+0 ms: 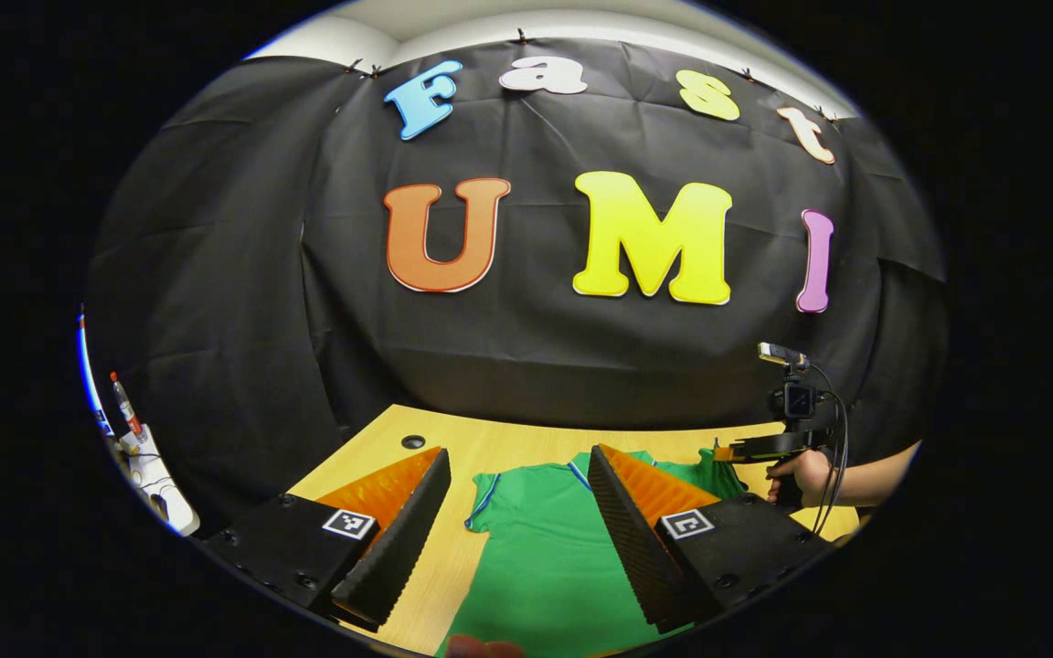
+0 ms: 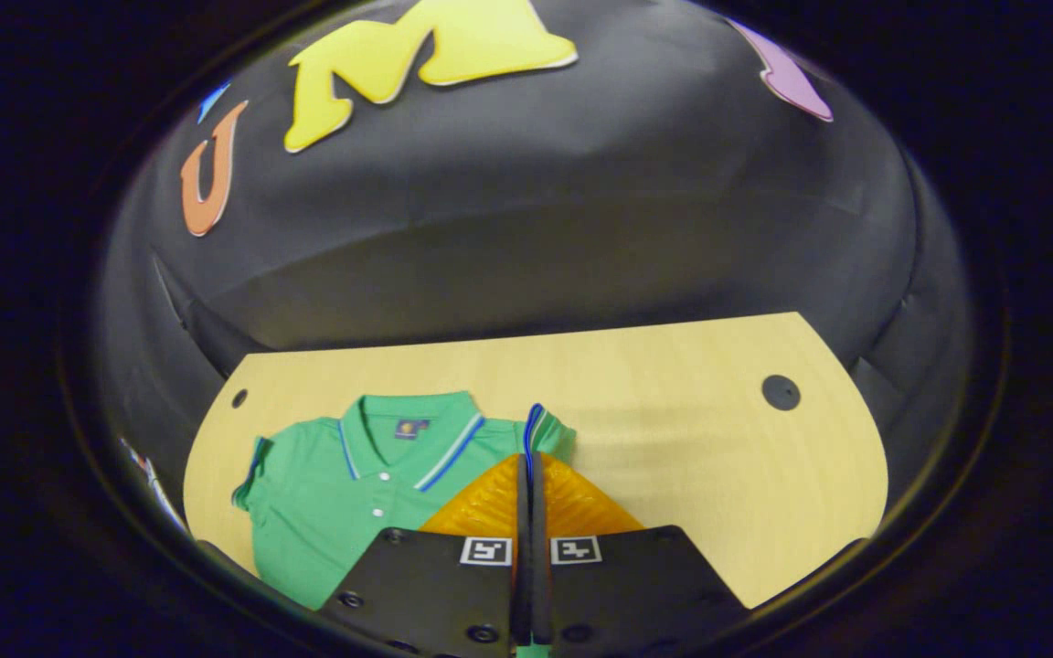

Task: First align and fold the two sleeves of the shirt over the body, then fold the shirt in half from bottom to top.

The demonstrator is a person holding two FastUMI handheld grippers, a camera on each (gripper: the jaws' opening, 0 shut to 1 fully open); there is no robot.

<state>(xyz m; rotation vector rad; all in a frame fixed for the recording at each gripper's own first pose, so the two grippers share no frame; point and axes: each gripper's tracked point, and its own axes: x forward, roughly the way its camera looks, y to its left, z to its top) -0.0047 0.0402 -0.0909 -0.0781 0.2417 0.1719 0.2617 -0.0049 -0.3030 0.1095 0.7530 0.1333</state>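
A green polo shirt with blue-and-white trim lies face up on the wooden table, collar toward the far wall. My right gripper is shut on the cuff of the shirt's sleeve, which bunches up at the fingertips. In the left gripper view the shirt spreads out below my left gripper, which hangs open above its shoulder area, touching nothing. Farther right in that view, a hand holds the right gripper at the raised sleeve.
The table has round cable holes near its back corners. A white stand with a red-capped pen sits off the table's left side. Bare tabletop stretches to the right of the shirt.
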